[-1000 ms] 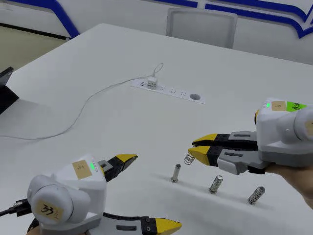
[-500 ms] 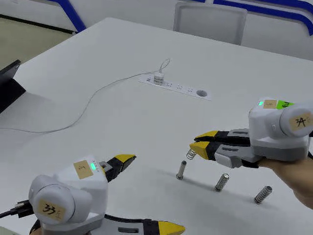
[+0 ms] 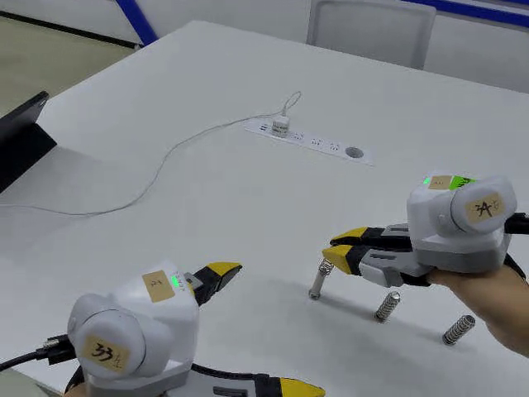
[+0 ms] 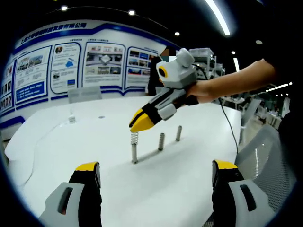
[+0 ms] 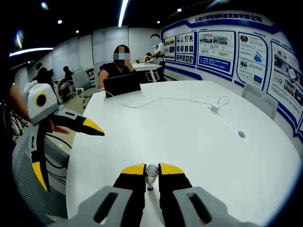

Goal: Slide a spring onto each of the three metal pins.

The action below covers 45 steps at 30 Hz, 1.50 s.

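Observation:
My right gripper [image 3: 339,248] is shut on a small spring [image 3: 326,267] and holds it right at the top end of the bare metal pin [image 3: 316,288]. In the right gripper view the spring [image 5: 151,173] stands upright between the yellow fingertips [image 5: 135,169]. From the left gripper view, the spring [image 4: 134,138] lines up above the pin [image 4: 135,155]. Two more pins [image 3: 387,306] [image 3: 458,329] to the right each carry a spring. My left gripper [image 3: 263,329] is open at the near left, holding nothing.
A white power strip [image 3: 310,141] with a plugged charger and a long cable [image 3: 165,161] lies at the table's far side. A dark tablet [image 3: 21,136] sits at the left edge. A grey chair [image 3: 372,29] stands behind the table.
The head camera has shifted. My right gripper has brought the spring from beside the bare pin to directly over its top. The left gripper stays open at the near left.

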Motion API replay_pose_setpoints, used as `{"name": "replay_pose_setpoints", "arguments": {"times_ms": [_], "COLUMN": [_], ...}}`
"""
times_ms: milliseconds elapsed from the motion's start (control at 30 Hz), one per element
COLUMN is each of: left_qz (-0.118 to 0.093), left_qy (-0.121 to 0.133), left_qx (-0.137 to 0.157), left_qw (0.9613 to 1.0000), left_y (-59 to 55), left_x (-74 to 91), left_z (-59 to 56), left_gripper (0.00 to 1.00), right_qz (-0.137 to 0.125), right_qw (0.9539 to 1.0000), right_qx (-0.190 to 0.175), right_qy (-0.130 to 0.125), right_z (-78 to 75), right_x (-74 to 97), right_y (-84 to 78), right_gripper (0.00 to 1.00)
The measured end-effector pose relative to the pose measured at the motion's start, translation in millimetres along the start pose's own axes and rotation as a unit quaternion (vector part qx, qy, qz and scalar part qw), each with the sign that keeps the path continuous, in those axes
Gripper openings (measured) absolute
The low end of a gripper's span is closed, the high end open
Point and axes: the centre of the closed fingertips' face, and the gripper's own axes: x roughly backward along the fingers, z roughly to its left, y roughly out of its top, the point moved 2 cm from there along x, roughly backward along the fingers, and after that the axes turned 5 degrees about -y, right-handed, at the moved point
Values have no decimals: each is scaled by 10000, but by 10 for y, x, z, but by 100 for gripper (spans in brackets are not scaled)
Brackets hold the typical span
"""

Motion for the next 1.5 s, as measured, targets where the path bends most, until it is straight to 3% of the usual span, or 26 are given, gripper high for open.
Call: {"name": "replay_pose_setpoints", "arguments": {"times_ms": [467,800,1000,1500], "left_qz": [69,130,75,119], "left_qy": [-56,-73,-61,-37], "left_qx": [27,-3,154,184], "left_qw": [10000,9999,9998,9998], "left_y": [-34,-53,-41,-57], "left_x": [-18,-24,-17,-15], "left_z": [-19,-24,-6,-3], "left_gripper": [100,99,99,98], "right_qz": [187,440,517,724], "right_qw": [9998,9985,9981,9957], "right_qx": [64,313,323,573], "right_qy": [-7,-3,-29,20], "right_z": [36,87,89,132], "right_x": [-115,-235,-291,-321], "right_y": [-89,-235,-287,-408], "right_gripper": [10,11,11,11]}}
